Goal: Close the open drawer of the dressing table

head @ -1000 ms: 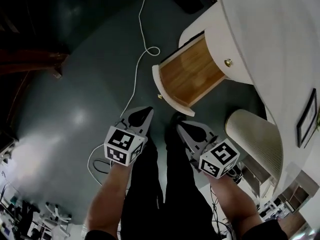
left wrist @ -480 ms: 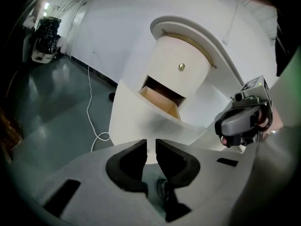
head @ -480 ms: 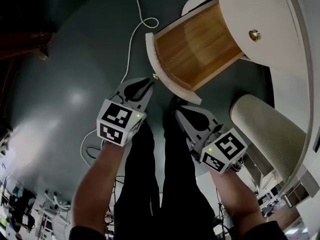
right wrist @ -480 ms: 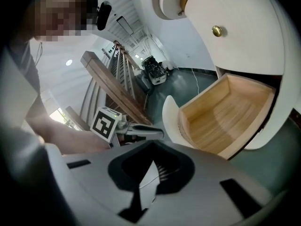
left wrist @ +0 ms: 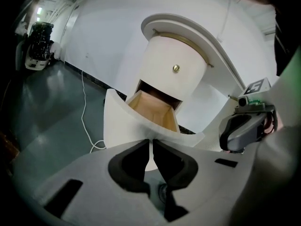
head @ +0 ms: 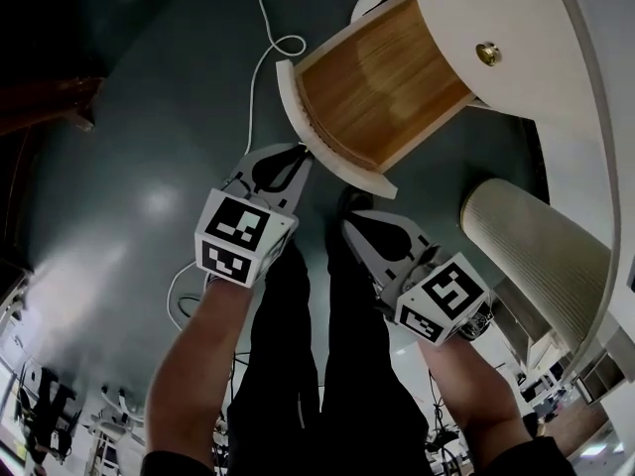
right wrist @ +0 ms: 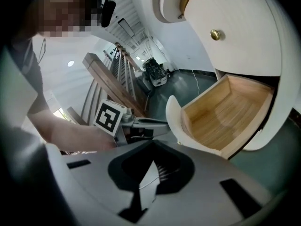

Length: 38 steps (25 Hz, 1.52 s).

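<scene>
Head view first: the drawer (head: 382, 92) of the dressing table (head: 516, 8) is hanging well out over the floor, wood bottom on show, nothing in it that I can see. My left gripper (head: 298, 159) is pinched closed with its tip right up at the curved white drawer front (head: 332, 157). My right gripper (head: 349, 224) sits lower and just beside it, short of the front, also clenched on nothing. There's a ribbed stool (head: 531, 246) near my right side and a white cable (head: 260, 62) on the floor off to the left.

Left gripper view: jaws together, nothing between them, nose up at the middle of the front, though I can't swear it's actually touching. The brass knob (left wrist: 176, 68) you see here belongs to the closed drawer above, not the one I'm after.

Right gripper view: jaws together and empty, the open drawer off to the right of the tip.

How I'd do it: closed tip on the centre of the front, push straight along the drawer's run, ease off near the end so it doesn't slam. An off-centre push would probably rack it in the opening, so bringing the right one up onto the front too should even things out.

Writing: nothing readable anywhere, just the black and white square markers (head: 236, 234) on the gripper cubes
</scene>
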Each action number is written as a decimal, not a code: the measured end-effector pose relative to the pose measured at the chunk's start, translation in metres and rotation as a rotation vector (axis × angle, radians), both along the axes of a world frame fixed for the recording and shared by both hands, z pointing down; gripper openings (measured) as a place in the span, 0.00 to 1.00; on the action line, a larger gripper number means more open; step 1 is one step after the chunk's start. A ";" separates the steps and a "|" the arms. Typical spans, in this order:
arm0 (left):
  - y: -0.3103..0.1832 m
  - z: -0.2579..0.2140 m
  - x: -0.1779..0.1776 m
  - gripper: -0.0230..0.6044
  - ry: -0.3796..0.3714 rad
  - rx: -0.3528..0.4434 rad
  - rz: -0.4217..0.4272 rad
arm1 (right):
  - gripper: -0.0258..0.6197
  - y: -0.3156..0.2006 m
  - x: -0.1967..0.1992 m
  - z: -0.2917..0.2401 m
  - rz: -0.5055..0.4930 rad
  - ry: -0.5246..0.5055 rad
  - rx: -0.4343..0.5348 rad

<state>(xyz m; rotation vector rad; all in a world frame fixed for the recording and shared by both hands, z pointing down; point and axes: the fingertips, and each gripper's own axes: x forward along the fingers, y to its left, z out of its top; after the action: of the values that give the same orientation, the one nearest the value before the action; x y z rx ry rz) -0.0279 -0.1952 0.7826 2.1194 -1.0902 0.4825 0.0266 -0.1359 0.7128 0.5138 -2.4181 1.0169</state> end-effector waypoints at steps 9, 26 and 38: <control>-0.033 0.002 0.028 0.04 0.055 -0.025 -0.052 | 0.05 -0.016 0.025 0.003 0.015 0.016 0.013; -0.094 -0.001 0.073 0.04 -0.035 0.043 0.107 | 0.05 -0.037 0.054 0.002 0.003 0.032 0.033; -0.146 -0.003 0.108 0.04 -0.022 0.110 0.181 | 0.05 -0.062 0.094 -0.013 0.006 0.075 0.078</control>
<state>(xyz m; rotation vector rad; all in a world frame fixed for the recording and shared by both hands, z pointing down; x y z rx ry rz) 0.0797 -0.3415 0.7793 2.3270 -0.9610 0.5419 0.1208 -0.1982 0.7003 0.5763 -2.3986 0.8932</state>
